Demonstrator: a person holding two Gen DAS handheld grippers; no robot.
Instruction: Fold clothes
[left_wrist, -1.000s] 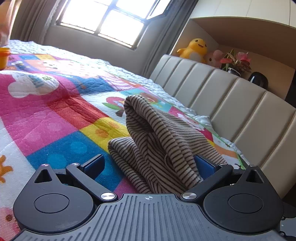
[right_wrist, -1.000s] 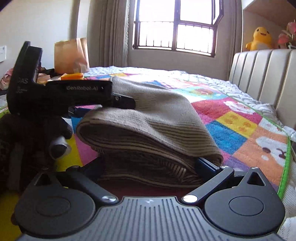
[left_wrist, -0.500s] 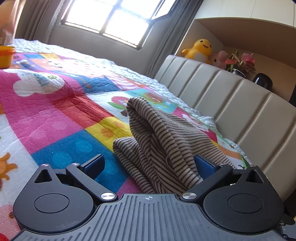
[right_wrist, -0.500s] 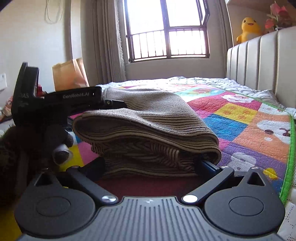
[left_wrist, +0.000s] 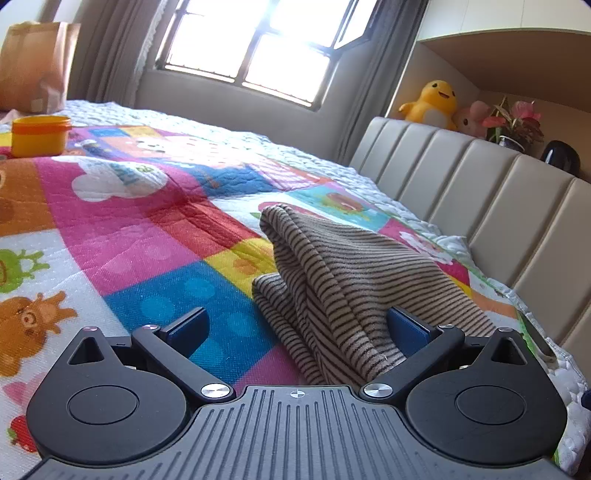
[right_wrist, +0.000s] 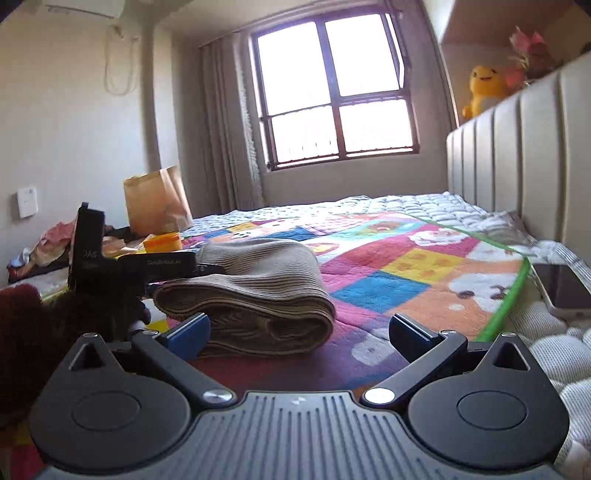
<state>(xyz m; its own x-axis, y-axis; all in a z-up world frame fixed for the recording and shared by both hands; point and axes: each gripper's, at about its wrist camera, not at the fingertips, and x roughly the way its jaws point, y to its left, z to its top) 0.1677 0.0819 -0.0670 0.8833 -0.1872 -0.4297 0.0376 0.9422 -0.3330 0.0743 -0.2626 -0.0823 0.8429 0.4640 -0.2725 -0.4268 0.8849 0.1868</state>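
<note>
A folded beige garment with dark stripes (left_wrist: 354, 280) lies on the colourful quilt (left_wrist: 147, 236). In the left wrist view my left gripper (left_wrist: 295, 328) is open, with the garment's near end lying between its fingers against the right pad (left_wrist: 406, 325). In the right wrist view the same garment (right_wrist: 258, 295) is a thick folded bundle. My right gripper (right_wrist: 299, 332) is open and empty, just in front of the bundle, which touches its left pad (right_wrist: 188, 332). The left gripper's body (right_wrist: 122, 266) shows at the bundle's left side.
A padded beige headboard (left_wrist: 498, 206) runs along the right. A phone (right_wrist: 565, 284) lies by the quilt's green edge. A yellow tub (left_wrist: 38, 134) and a brown paper bag (right_wrist: 157, 199) stand at the far side. Plush toys and a plant (left_wrist: 513, 122) sit on the shelf.
My right gripper has pulled back and off the garment, which now lies lower and flatter on the quilt. The left gripper has stayed open around the garment's end and tilted slightly.
</note>
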